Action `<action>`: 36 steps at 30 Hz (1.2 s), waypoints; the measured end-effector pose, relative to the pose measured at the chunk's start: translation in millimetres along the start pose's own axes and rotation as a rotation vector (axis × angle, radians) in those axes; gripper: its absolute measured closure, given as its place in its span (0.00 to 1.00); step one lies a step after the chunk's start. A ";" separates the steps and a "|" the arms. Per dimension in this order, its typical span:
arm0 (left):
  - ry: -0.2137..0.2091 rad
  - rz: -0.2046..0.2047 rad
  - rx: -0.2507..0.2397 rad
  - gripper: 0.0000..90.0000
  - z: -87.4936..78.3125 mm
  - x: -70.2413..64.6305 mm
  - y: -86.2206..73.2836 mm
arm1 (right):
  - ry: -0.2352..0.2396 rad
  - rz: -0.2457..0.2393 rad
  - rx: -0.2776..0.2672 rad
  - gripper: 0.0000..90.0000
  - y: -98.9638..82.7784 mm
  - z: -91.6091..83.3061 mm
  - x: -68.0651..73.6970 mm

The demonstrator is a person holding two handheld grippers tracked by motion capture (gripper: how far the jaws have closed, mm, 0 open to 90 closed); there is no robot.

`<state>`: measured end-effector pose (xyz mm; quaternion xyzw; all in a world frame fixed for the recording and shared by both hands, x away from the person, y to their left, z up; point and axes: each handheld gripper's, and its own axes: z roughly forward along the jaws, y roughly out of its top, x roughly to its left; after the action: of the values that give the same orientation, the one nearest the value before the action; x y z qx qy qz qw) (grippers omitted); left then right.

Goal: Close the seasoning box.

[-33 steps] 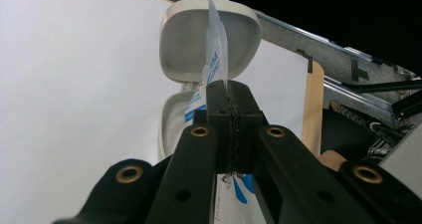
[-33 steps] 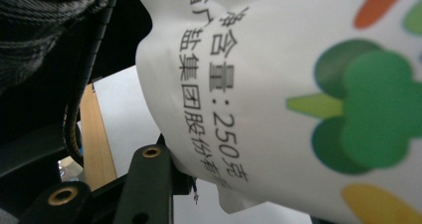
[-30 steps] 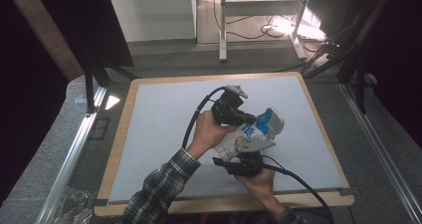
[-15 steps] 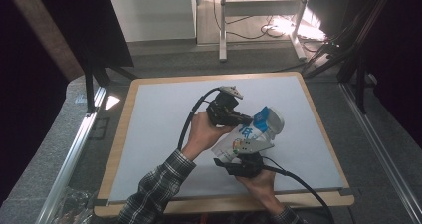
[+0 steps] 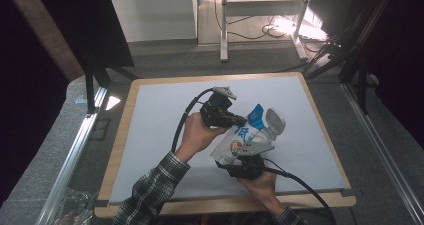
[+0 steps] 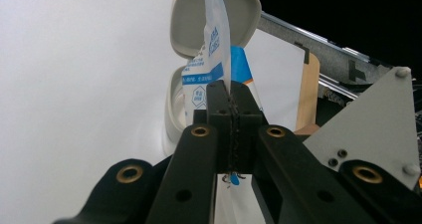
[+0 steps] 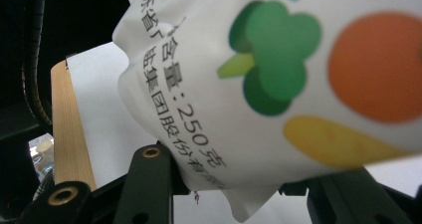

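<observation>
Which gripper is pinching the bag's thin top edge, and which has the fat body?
The left gripper is shut on the bag at its flat top edge; the right gripper holds its bulging lower body.

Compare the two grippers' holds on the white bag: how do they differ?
The left gripper pinches the bag's thin top edge with its jaws fully shut; the right gripper clasps the bulging lower body with its jaws set apart. In the high view the left comes in from above, the right from below. Both hold the same bag above the table.

One bench [image 5: 160, 115]. One bag [image 5: 239, 141]. One open-lidded box [image 5: 272, 124]. Two grippers: left [image 5: 241, 120], right [image 5: 239, 161]. Two hands: left [image 5: 196, 135], right [image 5: 261, 185].
</observation>
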<state>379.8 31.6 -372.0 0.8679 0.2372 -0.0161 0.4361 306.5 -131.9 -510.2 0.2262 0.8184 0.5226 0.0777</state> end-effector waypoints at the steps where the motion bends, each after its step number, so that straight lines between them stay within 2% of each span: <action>1: -0.002 -0.002 -0.003 0.99 -1.6 0.4 -1.0 | -0.001 -0.001 0.001 0.66 -0.3 0.0 -0.1; 7: -0.014 -0.006 -0.009 0.99 -9.0 2.0 -5.1 | -0.008 0.012 0.012 0.66 -2.7 0.2 -1.8; 20: -0.029 -0.009 -0.002 0.99 -23.9 2.1 -15.1 | -0.035 0.001 0.029 0.66 -7.5 2.4 -4.2; 36: -0.006 -0.030 -0.005 1.00 -38.3 5.5 -29.0 | -0.059 0.002 0.045 0.65 -11.6 3.6 -11.6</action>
<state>365.5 77.8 -371.3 0.8632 0.2488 -0.0246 0.4385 314.7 -138.3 -523.4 0.2440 0.8270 0.4972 0.0964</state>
